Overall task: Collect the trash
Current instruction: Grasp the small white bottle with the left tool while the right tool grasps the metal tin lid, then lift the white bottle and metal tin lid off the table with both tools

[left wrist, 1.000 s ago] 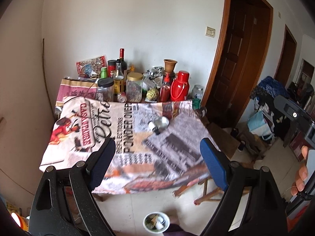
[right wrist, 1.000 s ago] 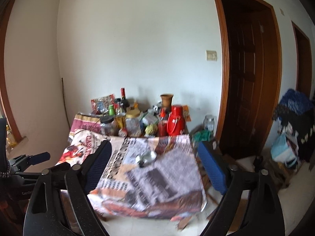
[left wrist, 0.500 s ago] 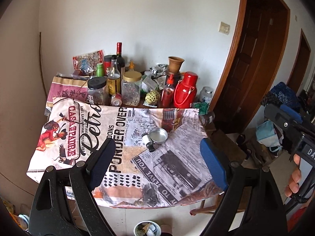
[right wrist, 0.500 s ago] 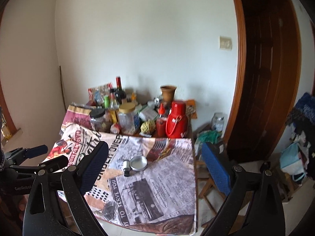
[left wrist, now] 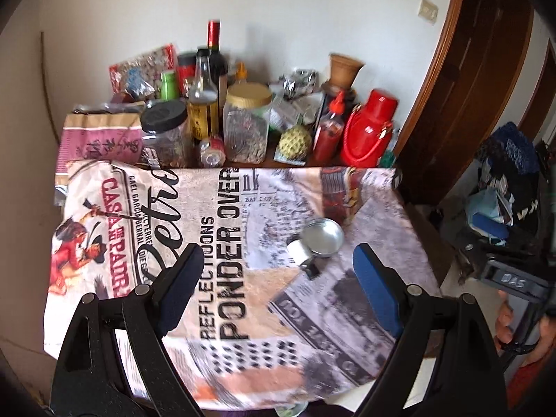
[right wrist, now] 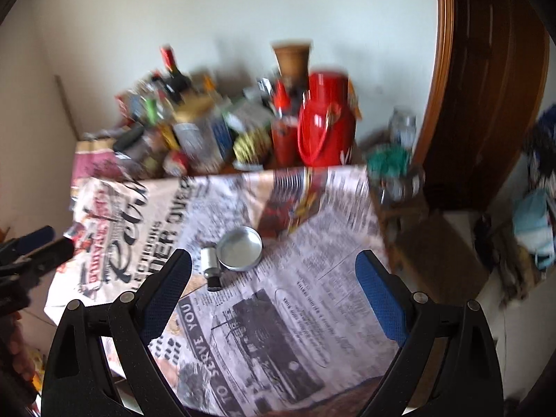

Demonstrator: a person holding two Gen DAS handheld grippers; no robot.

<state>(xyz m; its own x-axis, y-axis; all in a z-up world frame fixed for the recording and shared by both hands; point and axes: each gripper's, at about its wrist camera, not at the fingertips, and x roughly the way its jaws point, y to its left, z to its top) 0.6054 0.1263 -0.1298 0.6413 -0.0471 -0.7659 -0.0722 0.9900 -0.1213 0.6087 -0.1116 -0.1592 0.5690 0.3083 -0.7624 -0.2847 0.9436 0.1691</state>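
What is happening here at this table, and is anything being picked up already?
A person holds a gripper in each hand over a table covered with a printed cloth. The left gripper and the right gripper are both open and empty. On the cloth lie a shallow metal dish and, beside it, a small white roll and a small dark piece. Jars and bottles, among them a red flask, crowd the far edge. Nothing is picked up yet.

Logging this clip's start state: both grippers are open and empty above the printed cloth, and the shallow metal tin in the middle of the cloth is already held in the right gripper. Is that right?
Not quite. The metal tin is not held: it lies on the printed cloth, apart from the right gripper, as the right wrist view shows. The rest stands: the left gripper is open and empty too.
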